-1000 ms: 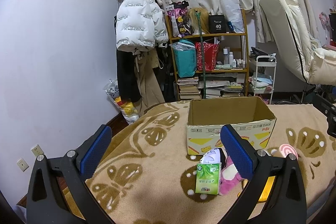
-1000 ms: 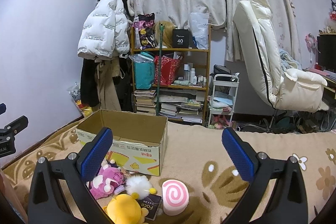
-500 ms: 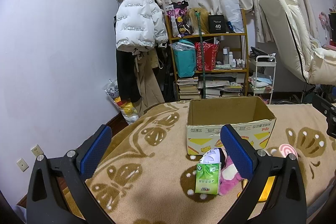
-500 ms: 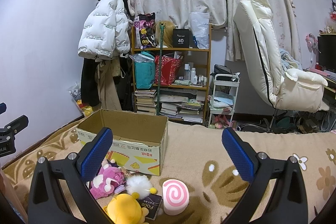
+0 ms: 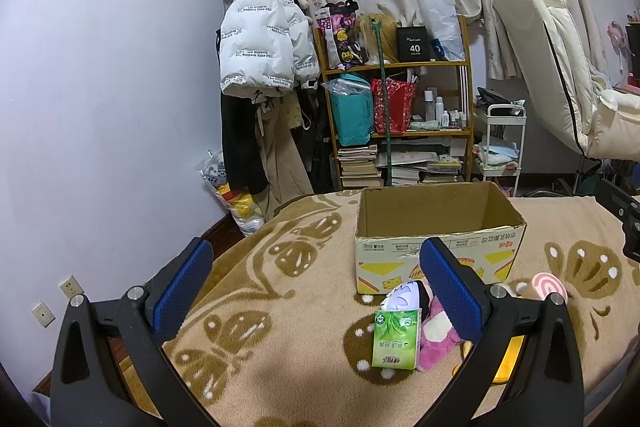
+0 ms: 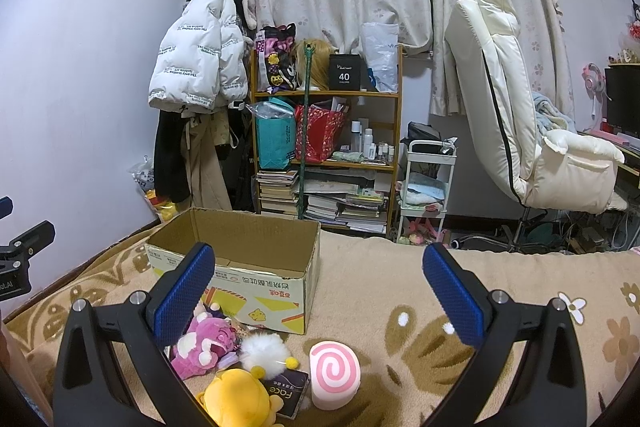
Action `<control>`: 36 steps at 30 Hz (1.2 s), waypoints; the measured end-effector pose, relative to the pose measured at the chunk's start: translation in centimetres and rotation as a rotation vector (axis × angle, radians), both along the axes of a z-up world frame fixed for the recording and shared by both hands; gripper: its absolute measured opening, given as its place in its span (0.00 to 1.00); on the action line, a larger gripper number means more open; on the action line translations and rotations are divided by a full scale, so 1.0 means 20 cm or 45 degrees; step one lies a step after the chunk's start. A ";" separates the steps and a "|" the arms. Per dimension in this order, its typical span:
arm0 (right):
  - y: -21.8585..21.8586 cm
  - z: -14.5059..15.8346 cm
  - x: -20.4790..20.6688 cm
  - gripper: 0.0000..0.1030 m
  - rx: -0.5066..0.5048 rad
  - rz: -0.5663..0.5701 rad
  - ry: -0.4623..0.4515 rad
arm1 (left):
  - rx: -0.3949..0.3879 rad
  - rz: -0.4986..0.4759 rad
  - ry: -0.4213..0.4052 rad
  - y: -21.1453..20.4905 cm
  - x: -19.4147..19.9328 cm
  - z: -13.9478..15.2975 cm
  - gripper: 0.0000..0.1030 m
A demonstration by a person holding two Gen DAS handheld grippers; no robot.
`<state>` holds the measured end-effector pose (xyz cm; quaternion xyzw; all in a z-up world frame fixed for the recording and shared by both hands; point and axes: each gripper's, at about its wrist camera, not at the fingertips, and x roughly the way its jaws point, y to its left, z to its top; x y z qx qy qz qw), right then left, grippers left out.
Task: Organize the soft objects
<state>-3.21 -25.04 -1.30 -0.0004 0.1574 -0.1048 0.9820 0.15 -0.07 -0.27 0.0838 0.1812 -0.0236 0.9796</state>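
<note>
**A:** What could go wrong for you from here?

**B:** Mostly the crowding. The soft things lie bunched just in front of the cardboard box (image 6: 240, 267): the pink plush (image 6: 204, 343), the white pompom (image 6: 264, 347), the yellow plush (image 6: 236, 399), a dark tissue pack (image 6: 286, 393) and the pink swirl cushion (image 6: 334, 367). The green tissue pack (image 5: 396, 339) leans against the pink plush on the side away from the cushion. If I close on one, I judge I could pinch a neighbour too, or drag it along the blanket (image 6: 400, 287).

**A:** And your grippers?

**B:** Both are spread wide and carry nothing. My left gripper (image 5: 316, 291) hangs short of the box, over bare blanket; my right gripper (image 6: 320, 291) hangs over the box's near corner and the cushion.

**A:** Anything about the box itself?

**B:** It is light cardboard sitting on a soft bed. I judge that a knock against its front wall could shove or tip it, and a plush released on the rim could roll back out.

**A:** What differs from a second ago?

**B:** Almost nothing. Both grippers stay released in the same spots, the box has not shifted, and no soft thing has moved. As far as I can see inside, the box holds none yet.
</note>
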 end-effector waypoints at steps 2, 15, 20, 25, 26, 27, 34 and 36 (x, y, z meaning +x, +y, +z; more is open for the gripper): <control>0.00 0.00 0.00 1.00 0.000 0.001 0.000 | 0.001 0.000 0.000 0.00 0.00 0.00 0.99; 0.00 0.00 0.01 1.00 -0.002 0.001 0.001 | 0.000 -0.002 0.002 0.00 0.00 0.00 0.99; 0.00 0.00 0.01 1.00 -0.001 0.001 0.001 | 0.001 -0.001 0.002 0.00 0.00 0.00 0.99; 0.00 0.00 0.01 1.00 -0.002 0.001 0.003 | -0.004 -0.001 0.013 0.01 0.01 -0.02 0.99; 0.00 0.00 0.01 1.00 -0.002 0.001 0.003 | -0.004 -0.002 0.013 0.00 0.01 -0.02 0.99; -0.01 0.00 0.01 1.00 -0.004 -0.001 0.004 | -0.004 -0.002 0.015 0.01 0.01 -0.02 0.99; 0.00 -0.02 0.01 1.00 -0.008 0.004 0.010 | 0.017 -0.001 0.064 -0.01 0.06 -0.05 0.99; 0.02 -0.05 0.02 1.00 -0.004 0.004 0.012 | 0.021 0.003 0.085 -0.01 0.09 -0.05 0.99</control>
